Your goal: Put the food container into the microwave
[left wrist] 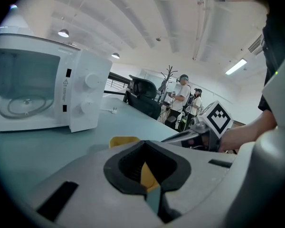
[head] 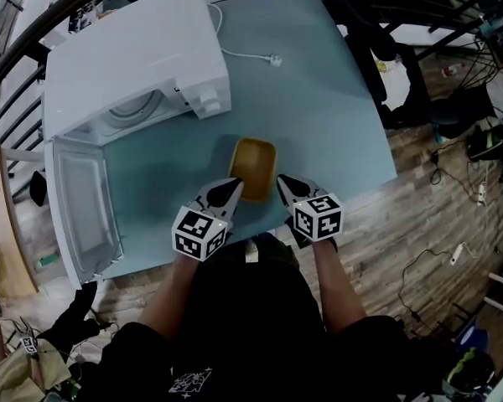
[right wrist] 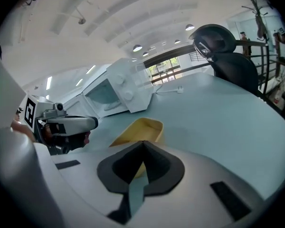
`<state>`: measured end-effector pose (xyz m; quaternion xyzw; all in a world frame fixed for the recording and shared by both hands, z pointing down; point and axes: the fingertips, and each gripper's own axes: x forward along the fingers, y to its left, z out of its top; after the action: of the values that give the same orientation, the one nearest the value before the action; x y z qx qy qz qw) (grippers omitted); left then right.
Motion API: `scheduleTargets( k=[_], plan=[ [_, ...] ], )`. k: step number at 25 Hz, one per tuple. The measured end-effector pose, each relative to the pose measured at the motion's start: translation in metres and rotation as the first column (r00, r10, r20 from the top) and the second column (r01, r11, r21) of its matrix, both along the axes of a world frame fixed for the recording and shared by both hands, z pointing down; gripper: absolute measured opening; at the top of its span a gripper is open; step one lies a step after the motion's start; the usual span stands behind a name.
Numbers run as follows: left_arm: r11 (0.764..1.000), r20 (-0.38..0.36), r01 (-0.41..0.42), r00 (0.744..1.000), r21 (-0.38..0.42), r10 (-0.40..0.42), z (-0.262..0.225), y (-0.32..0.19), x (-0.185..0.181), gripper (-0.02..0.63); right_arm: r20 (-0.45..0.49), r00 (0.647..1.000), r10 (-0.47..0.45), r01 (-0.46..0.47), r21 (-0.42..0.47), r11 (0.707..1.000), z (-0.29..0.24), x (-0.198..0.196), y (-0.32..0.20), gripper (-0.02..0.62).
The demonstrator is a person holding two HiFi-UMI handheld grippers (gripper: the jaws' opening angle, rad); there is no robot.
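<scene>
The yellow food container [head: 253, 167] lies empty on the pale blue table [head: 335, 124], just in front of me. My left gripper [head: 232, 186] is at its near left corner and my right gripper [head: 282, 182] at its near right corner; both are shut with nothing between the jaws. The left gripper view shows the container [left wrist: 125, 141] beyond the closed left gripper [left wrist: 143, 144]. It shows likewise in the right gripper view [right wrist: 140, 129] past the right gripper [right wrist: 142, 144]. The white microwave [head: 134, 57] stands far left with its door [head: 84, 208] swung open and the glass turntable [head: 134, 111] showing.
A white power cord with its plug [head: 274, 59] lies on the table behind the microwave. A black chair [right wrist: 228, 56] stands at the table's far side, and people [left wrist: 183, 96] stand further off. Wooden floor with cables [head: 453, 249] lies right of the table edge.
</scene>
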<state>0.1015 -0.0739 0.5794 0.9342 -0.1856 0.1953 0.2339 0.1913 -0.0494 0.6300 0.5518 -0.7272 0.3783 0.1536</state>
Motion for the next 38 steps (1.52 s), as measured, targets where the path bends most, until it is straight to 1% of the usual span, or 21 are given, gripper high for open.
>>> scheduleTargets(
  k=[4,7,13,19,26,28,32,35,38],
  plan=[
    [1.000,0.010,-0.018,1.000,-0.001,0.018,0.005,0.001,0.009,0.008,0.043,0.998,0.035,-0.034,-0.015,0.999,0.007,0.004,0.001,0.006],
    [1.000,0.013,-0.028,1.000,-0.004,0.028,0.008,0.003,0.016,0.008,0.097,0.993,0.069,-0.066,-0.034,0.997,0.013,0.005,0.003,0.006],
    [0.999,0.011,-0.031,0.999,-0.021,0.031,0.014,0.004,0.021,0.008,0.238,0.961,0.139,-0.122,-0.084,0.989,0.026,0.000,0.003,0.006],
    [0.999,0.020,-0.022,1.000,-0.027,0.023,0.017,0.003,0.019,0.008,0.308,0.936,0.171,-0.145,-0.105,0.984,0.033,-0.001,0.001,0.011],
    [1.000,0.027,-0.009,1.000,-0.030,0.010,0.020,0.002,0.016,0.008,0.369,0.909,0.195,-0.159,-0.125,0.979,0.037,-0.001,-0.001,0.073],
    [1.000,0.031,-0.005,1.000,-0.029,0.006,0.020,0.001,0.015,0.008,0.398,0.892,0.213,-0.171,-0.138,0.976,0.038,0.000,-0.001,0.077],
    [1.000,0.035,-0.001,0.999,-0.030,0.002,0.019,0.002,0.012,0.008,0.466,0.847,0.256,-0.202,-0.164,0.966,0.041,0.001,0.000,0.084],
    [0.999,0.039,0.005,0.999,-0.034,-0.003,0.021,0.003,0.008,0.008,0.496,0.825,0.272,-0.209,-0.180,0.961,0.043,0.000,0.000,0.086],
    [0.999,0.040,0.014,0.999,-0.039,-0.013,0.022,0.003,0.006,0.008,0.551,0.781,0.295,-0.219,-0.201,0.955,0.046,-0.002,0.000,0.086]
  ],
)
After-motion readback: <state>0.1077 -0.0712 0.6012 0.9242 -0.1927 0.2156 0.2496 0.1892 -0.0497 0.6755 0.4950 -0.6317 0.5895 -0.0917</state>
